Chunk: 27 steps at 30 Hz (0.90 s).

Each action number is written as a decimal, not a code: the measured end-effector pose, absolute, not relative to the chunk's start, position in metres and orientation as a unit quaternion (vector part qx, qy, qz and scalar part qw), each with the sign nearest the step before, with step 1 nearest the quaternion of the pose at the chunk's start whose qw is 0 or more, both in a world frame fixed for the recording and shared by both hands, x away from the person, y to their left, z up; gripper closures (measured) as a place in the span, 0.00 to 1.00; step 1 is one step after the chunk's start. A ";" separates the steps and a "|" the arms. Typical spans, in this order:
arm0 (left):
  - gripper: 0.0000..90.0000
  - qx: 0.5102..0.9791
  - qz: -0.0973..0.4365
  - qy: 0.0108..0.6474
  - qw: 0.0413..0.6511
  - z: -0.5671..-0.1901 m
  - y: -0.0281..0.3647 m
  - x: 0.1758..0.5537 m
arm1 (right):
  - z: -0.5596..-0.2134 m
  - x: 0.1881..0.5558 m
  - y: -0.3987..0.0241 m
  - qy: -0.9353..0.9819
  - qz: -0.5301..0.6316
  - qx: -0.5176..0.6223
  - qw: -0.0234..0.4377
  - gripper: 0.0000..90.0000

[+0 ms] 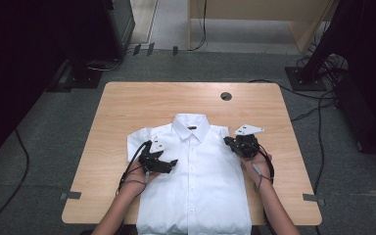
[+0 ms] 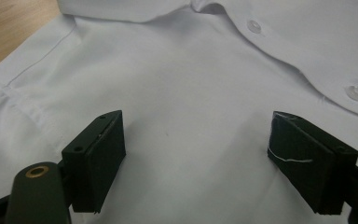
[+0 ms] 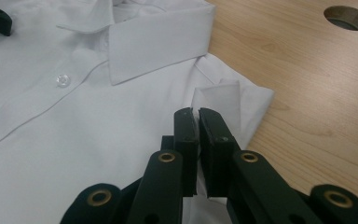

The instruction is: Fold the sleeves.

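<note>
Fingers (image 2: 98, 158) spread over shirt (image 2: 191, 93) (right gripper (image 3: 198, 112) closed).

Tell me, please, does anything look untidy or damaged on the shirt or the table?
Nothing looks damaged. The white shirt lies flat and buttoned on the table; only a small fold sticks up at its shoulder, just beyond the right gripper.

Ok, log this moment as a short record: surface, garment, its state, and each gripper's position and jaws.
surface: light wooden table with a round cable hole near its far edge
garment: white buttoned dress shirt, lying flat, front up, collar toward the far edge
shirt state: sleeves tucked under, hem hanging over the near edge
left gripper: above the shirt's chest panel, beside the button placket; jaws wide open, nothing between them
right gripper: at the shirt's shoulder edge, close to the folded corner; jaws nearly together; any cloth held cannot be told
</note>
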<state>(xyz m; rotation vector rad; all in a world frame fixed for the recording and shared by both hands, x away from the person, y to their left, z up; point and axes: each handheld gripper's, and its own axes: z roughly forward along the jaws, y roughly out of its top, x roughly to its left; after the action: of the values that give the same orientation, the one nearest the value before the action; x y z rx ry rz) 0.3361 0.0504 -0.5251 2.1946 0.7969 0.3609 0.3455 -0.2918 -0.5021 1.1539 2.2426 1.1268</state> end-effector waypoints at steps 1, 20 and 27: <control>0.21 0.859 0.141 0.312 0.380 -0.525 0.050 0.336 | -0.502 0.346 -0.292 0.797 0.401 0.410 0.189 0.97; 0.21 0.859 0.141 0.312 0.380 -0.525 0.050 0.336 | -0.492 0.336 -0.261 0.808 0.411 0.379 0.184 0.97; 0.21 0.859 0.141 0.312 0.380 -0.525 0.050 0.336 | -0.490 0.334 -0.252 0.811 0.413 0.373 0.181 0.97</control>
<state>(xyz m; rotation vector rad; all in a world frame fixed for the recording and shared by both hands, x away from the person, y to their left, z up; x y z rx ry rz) 0.3361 0.0504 -0.5251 2.1946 0.7970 0.3609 0.3339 -0.2520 -0.4898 1.0534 2.2894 1.1672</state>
